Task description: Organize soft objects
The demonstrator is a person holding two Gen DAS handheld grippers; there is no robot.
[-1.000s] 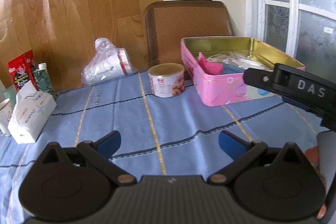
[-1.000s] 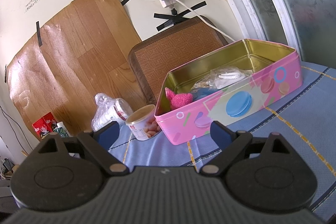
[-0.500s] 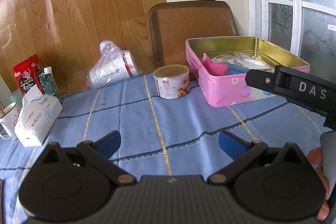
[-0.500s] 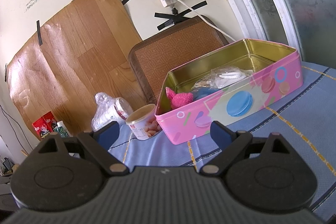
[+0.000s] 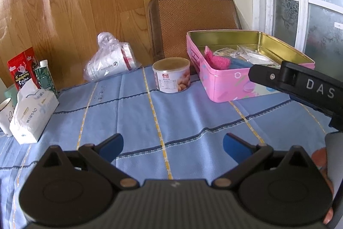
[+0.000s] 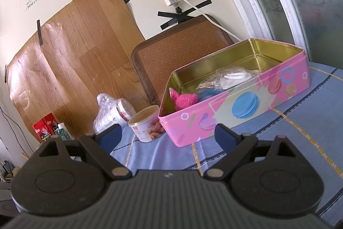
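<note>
Both your grippers, left gripper [image 5: 172, 145] and right gripper [image 6: 168, 135], hang spread and empty short of the pink tin [image 6: 240, 104]. Inside it lie a pink fuzzy cloth [image 6: 183, 99] and plastic packets [image 6: 227, 79]. Packing looks finished; next, probably pull away.

left gripper [image 5: 173, 144] drawn back, mug [image 5: 4, 114] now in view; right gripper [image 6: 168, 134] shifted slightly

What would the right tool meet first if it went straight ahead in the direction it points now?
Probably the near long wall of the pink tin. The right tool is open and empty, and only bare blue tablecloth lies between its fingers and the tin. Depth is unclear, so it may touch the cloth first.
</note>
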